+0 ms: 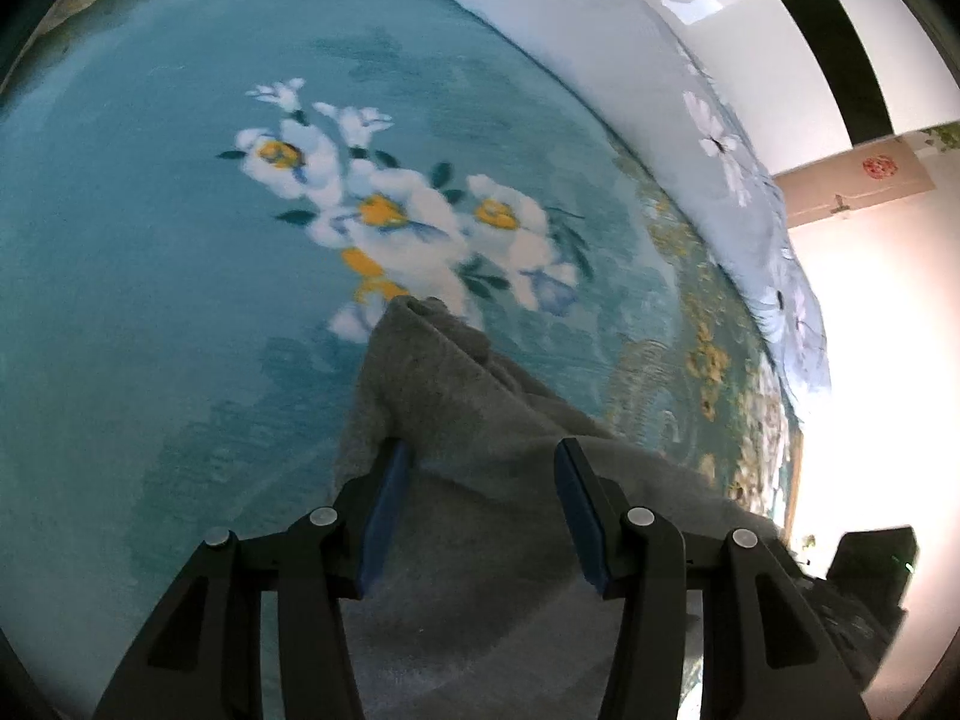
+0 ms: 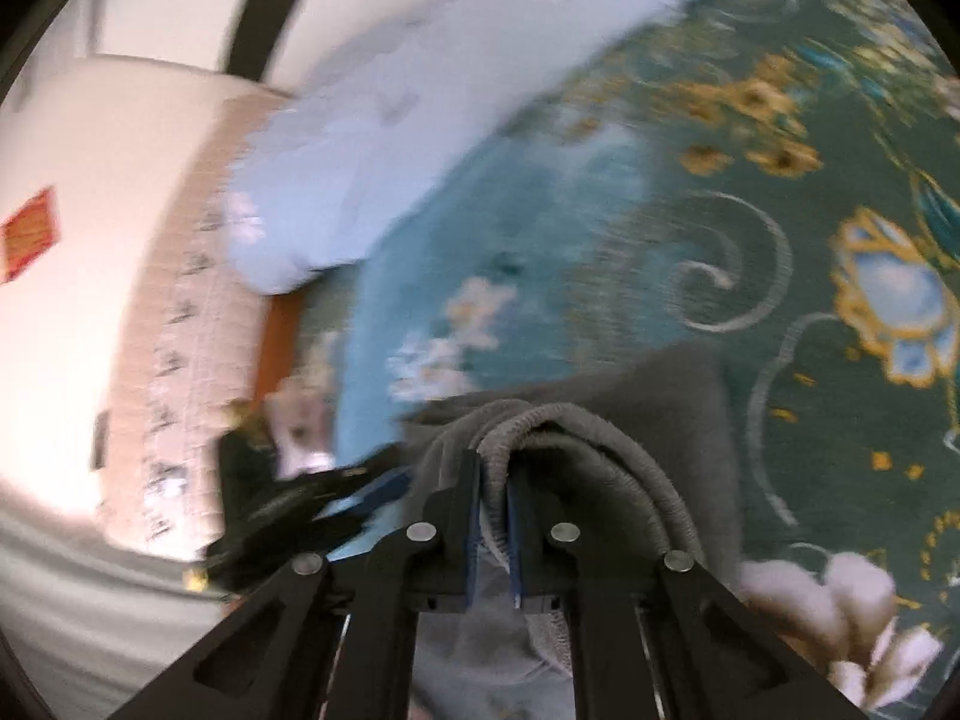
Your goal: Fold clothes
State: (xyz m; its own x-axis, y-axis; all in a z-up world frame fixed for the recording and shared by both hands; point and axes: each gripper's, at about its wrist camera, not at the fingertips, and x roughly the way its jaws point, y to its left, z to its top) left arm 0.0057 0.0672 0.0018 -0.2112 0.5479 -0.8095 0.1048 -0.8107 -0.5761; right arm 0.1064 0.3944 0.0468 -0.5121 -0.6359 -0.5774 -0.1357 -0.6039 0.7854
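A grey knit garment point(image 1: 480, 480) lies bunched on a teal flowered blanket point(image 1: 150, 270). My left gripper point(image 1: 483, 459) is open, its blue-padded fingers point(image 1: 390, 492) standing wide apart over the grey cloth. In the right wrist view my right gripper point(image 2: 493, 468) is shut on a ribbed edge of the grey garment point(image 2: 570, 426), which humps up and drapes over the fingertips point(image 2: 471, 480). The rest of the garment spreads to the right on the blanket point(image 2: 810, 240). The left gripper also shows blurred at the left of that view point(image 2: 336, 504).
A pale blue flowered quilt point(image 1: 690, 120) lies along the far side of the bed, also in the right wrist view point(image 2: 372, 138). A beige headboard point(image 2: 180, 330) and white wall are beyond. A dark object point(image 1: 870, 558) sits by the bed edge.
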